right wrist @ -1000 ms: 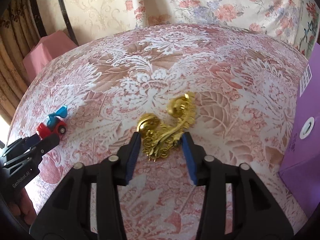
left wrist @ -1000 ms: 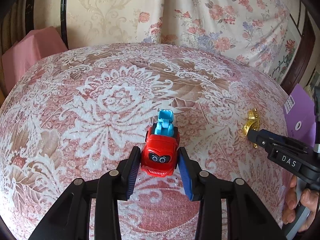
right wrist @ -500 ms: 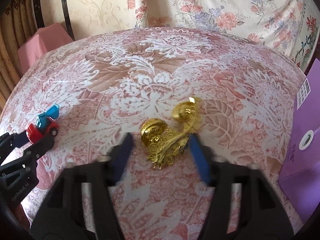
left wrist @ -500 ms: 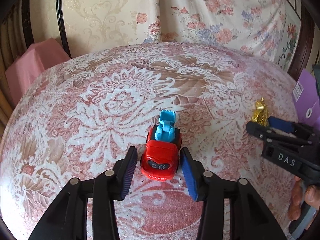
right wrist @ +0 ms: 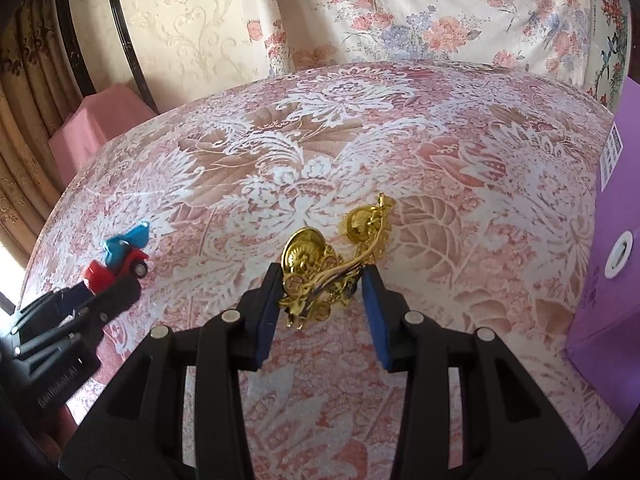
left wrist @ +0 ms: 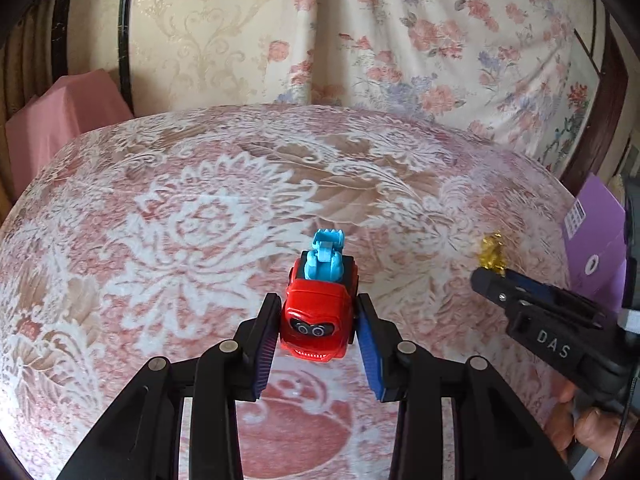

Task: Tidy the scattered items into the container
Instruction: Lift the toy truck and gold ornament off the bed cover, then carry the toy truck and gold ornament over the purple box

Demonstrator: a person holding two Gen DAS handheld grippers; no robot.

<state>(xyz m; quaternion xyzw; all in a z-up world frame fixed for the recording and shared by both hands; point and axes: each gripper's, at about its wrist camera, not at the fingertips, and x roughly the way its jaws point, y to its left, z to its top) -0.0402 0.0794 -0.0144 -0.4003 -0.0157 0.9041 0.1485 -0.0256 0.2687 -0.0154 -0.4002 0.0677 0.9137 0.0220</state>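
Pinks, golds and florals around one red toy

The toy truck (left wrist: 319,316) is bright red with a light blue digger arm on its back, black-and-white cartoon eyes and black wheels with pale hubs. The ornament (right wrist: 334,268) is shiny gold all over. The worktop (left wrist: 200,216) wears a dusty pink and tan cloth overlaid with a white lace pattern of flowers and leaves. The container (right wrist: 618,248) is plain purple with a white ring mark. Each hand-held gripper, left (left wrist: 319,346) and right (right wrist: 322,312), is black with blue pads. Behind hang a cream curtain (left wrist: 460,40) printed with pink and lilac flowers, and a solid pink cloth (left wrist: 60,120).
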